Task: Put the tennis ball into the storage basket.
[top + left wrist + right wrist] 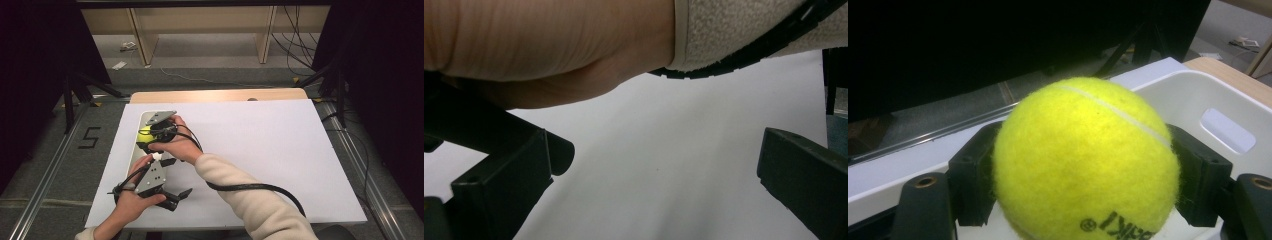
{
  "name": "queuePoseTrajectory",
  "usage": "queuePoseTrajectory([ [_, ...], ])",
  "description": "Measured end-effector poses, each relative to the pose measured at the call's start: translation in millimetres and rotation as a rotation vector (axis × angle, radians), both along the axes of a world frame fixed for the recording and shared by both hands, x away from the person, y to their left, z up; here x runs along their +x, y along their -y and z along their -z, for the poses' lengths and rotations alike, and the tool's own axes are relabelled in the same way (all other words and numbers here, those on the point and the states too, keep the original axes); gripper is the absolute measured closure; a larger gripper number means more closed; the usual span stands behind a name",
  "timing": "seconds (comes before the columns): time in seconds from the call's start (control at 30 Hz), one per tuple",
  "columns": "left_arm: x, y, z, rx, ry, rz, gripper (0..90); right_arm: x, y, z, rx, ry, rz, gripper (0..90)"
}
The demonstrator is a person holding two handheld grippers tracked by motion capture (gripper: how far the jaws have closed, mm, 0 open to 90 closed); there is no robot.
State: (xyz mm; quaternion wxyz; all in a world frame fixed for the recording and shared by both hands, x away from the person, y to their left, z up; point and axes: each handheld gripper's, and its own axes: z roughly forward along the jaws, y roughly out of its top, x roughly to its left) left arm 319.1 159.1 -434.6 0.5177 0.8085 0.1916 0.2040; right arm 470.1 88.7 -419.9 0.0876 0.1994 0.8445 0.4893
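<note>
A yellow tennis ball (143, 132) (1083, 160) sits between the jaws of my right gripper (150, 136) (1085, 176), which is shut on it. The right hand has crossed to the table's left side and holds the ball over a long white tray (142, 118). The tray's wall with a handle slot (1228, 107) stands just behind the ball. My left gripper (177, 179) (659, 165) rests near the front edge, jaws wide apart and pointing right, with nothing between them. The person's right forearm (549, 45) passes right in front of its jaws.
A white sheet (260, 150) covers the table, and a strip of wood (220, 95) shows at the far edge. The right gripper's black cable (260, 188) loops over the sheet beside the cream sleeve (250, 200). Dark stands flank the table.
</note>
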Motion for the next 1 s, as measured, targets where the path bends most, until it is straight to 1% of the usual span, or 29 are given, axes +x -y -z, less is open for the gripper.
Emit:
queuePoseTrajectory([
  [0.17, 0.0, 0.4, 0.2, -0.003, -0.004, 0.002, 0.3, -0.4, -3.5, 2.0, -0.012, -0.010, -0.003, 26.3],
  [0.3, -0.2, 0.5, 0.2, -0.002, -0.004, 0.004, 0.3, -0.2, -5.4, 2.5, -0.011, -0.008, -0.005, 26.3],
  [0.43, -0.1, 0.3, 0.0, -0.003, -0.004, 0.004, 0.3, -0.1, -6.1, 5.7, -0.006, -0.019, -0.002, 26.2],
  [0.5, -0.3, 0.6, 0.2, -0.003, -0.005, 0.004, 0.3, -0.2, -6.7, 7.3, -0.015, -0.026, -0.003, 26.2],
  [0.67, 0.0, 0.5, 0.1, -0.001, -0.003, 0.006, 0.3, 0.7, -8.8, 8.9, -0.019, -0.020, -0.006, 26.2],
  [0.8, -0.4, 0.6, 0.1, -0.001, -0.004, 0.006, 0.3, 1.0, -9.4, 11.1, -0.026, -0.025, -0.003, 26.1],
  [0.83, -0.4, 0.6, 0.0, 0.000, -0.003, 0.007, 0.3, 1.7, -9.4, 12.0, -0.029, -0.019, -0.006, 26.1],
  [0.9, -0.4, 0.7, 0.1, 0.000, -0.004, 0.007, 0.3, 1.7, -9.4, 13.3, -0.034, -0.030, -0.005, 26.1],
  [1.0, -0.5, 0.8, 0.1, 0.000, -0.004, 0.008, 0.3, 2.7, -9.9, 15.3, -0.031, -0.029, -0.006, 26.1],
])
